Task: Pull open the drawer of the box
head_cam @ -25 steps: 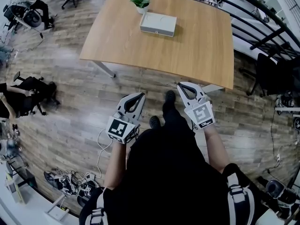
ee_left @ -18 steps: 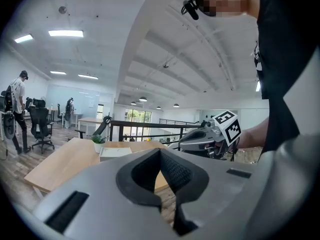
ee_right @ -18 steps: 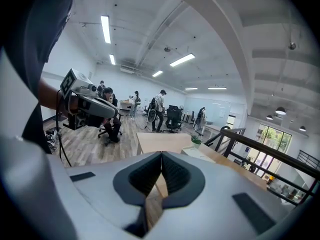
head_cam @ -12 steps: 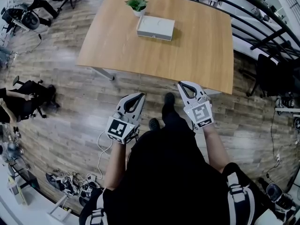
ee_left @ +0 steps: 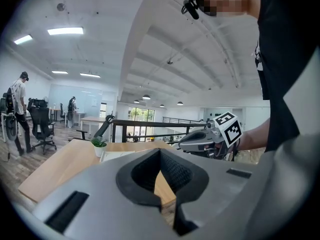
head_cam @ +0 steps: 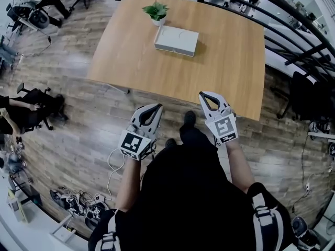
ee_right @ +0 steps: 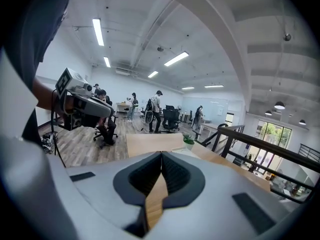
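The flat white box point(head_cam: 176, 40) lies on the far part of the wooden table point(head_cam: 220, 61), next to a small potted plant point(head_cam: 157, 10). Both grippers hang in the air short of the table's near edge, well away from the box. My left gripper point(head_cam: 157, 107) is shut with nothing in it, its tips meeting in the left gripper view point(ee_left: 160, 151). My right gripper point(head_cam: 202, 95) is also shut and empty point(ee_right: 161, 154). The box's drawer front cannot be made out from here.
A person's dark-clothed body and shoes fill the lower middle of the head view. A black railing point(head_cam: 293, 20) runs behind the table at the right. Office chairs point(head_cam: 36, 103) and seated people are at the left, and cables point(head_cam: 78, 200) lie on the wooden floor.
The table and box have shifted slightly in the head view as the person moved. Both grippers keep the same pose and stay shut.
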{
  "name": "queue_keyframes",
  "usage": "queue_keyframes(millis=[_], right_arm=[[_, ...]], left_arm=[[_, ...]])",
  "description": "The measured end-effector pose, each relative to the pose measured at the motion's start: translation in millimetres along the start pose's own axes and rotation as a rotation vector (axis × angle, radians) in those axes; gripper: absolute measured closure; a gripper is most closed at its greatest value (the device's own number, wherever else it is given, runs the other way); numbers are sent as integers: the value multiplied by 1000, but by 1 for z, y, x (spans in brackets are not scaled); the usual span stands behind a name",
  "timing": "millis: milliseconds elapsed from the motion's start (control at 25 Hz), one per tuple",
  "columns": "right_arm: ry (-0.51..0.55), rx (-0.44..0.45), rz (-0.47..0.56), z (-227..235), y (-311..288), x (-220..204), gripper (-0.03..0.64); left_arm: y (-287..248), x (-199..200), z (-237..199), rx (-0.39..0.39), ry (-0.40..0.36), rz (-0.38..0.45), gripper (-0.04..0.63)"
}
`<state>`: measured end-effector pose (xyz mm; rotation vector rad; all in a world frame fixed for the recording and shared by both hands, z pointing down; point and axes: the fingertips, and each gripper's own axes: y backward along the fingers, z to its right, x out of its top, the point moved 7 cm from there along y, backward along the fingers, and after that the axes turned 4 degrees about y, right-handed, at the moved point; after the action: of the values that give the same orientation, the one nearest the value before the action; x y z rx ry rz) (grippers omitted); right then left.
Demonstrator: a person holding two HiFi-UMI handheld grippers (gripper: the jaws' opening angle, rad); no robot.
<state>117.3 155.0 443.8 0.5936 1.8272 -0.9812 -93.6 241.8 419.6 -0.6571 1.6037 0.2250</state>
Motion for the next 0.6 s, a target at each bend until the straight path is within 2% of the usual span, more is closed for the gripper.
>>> queue_keyframes(millis=[400,600], right_arm=[[-30,20,21,70,-37,-3,592],[-83,36,25,95,-48,-11,592]], left_arm=[[-61,17,-23,28,7,-24,574],[-88,22,-29,38,11,-37,574]])
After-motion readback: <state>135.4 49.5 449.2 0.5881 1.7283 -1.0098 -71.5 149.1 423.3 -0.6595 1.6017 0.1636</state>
